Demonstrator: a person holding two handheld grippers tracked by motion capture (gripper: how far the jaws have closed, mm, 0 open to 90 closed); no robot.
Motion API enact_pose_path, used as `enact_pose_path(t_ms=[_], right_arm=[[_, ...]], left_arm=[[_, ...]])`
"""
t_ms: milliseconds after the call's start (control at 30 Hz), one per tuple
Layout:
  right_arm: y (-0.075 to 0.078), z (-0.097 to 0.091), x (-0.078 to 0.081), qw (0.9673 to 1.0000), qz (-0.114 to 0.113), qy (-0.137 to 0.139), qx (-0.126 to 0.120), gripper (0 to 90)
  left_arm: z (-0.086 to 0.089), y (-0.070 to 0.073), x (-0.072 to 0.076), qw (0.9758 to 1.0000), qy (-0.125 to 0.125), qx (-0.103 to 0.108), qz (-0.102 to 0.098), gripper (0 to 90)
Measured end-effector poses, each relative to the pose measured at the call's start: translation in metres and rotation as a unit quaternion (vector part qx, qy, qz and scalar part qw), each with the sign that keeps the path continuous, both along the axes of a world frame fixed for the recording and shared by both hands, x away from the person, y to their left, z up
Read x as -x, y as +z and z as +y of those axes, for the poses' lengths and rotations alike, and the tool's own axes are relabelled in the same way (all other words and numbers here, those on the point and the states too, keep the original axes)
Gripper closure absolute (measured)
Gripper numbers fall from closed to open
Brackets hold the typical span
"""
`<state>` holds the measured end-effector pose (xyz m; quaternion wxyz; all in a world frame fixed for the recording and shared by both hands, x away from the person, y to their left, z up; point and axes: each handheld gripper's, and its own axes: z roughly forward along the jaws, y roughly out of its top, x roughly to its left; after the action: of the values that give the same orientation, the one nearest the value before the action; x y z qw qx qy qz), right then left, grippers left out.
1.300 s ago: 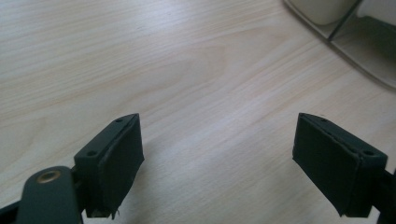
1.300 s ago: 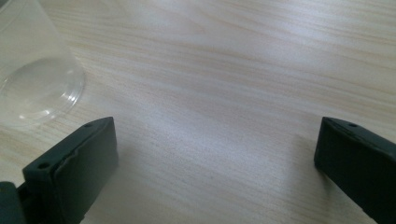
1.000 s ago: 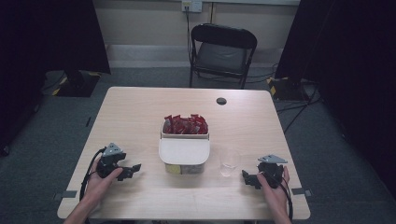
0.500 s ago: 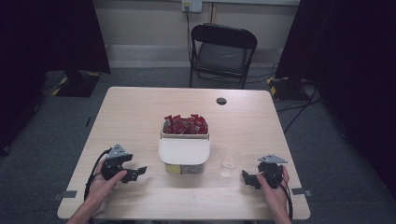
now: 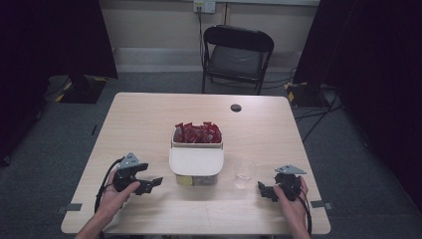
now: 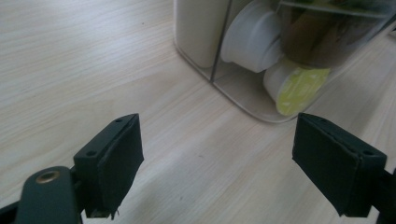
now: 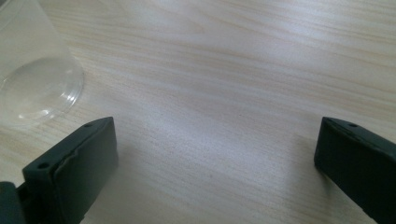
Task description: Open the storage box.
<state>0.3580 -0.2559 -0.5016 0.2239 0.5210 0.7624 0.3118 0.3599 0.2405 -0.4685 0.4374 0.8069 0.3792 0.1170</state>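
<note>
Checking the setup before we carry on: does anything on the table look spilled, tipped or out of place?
Nothing stands out. The clear cup stands upright and looks empty, the organizer box sits squarely mid-table with red packets in its rear section, and both tools, left and right, are open, holding nothing.

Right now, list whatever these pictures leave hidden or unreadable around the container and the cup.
- Container, high view: its white lid hides what lies in the near section.
- Same container, left gripper view: the top edge cuts off its upper part; the yellow-lidded pod carries no readable label.
- Red packets, high view: too small to read or count.
- Clear cup, right gripper view: rim cut off by the top and left edges.
</note>
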Motion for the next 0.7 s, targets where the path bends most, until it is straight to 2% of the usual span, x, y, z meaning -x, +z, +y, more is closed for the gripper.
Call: enact_pose_path(t_ms=[67, 233, 500, 700], right_arm=[[0.0, 0.0, 0.0, 1.0, 0.0, 0.0, 0.0, 0.0], [0.0, 0.0, 0.0, 1.0, 0.0, 0.0, 0.0, 0.0], [0.0, 0.0, 0.0, 1.0, 0.0, 0.0, 0.0, 0.0], [0.0, 0.0, 0.0, 1.0, 0.0, 0.0, 0.0, 0.0]], left_arm=[[-0.002, 0.001, 0.0, 1.0, -0.001, -0.007, -0.003, 16.2], [-0.008, 0.003, 0.0, 1.0, -0.004, 0.005, -0.008, 15.8], [-0.024, 0.005, 0.0, 0.9994, -0.031, 0.009, -0.009, 16.1], [-0.028, 0.007, -0.003, 0.9992, -0.035, 0.014, -0.01, 16.1]])
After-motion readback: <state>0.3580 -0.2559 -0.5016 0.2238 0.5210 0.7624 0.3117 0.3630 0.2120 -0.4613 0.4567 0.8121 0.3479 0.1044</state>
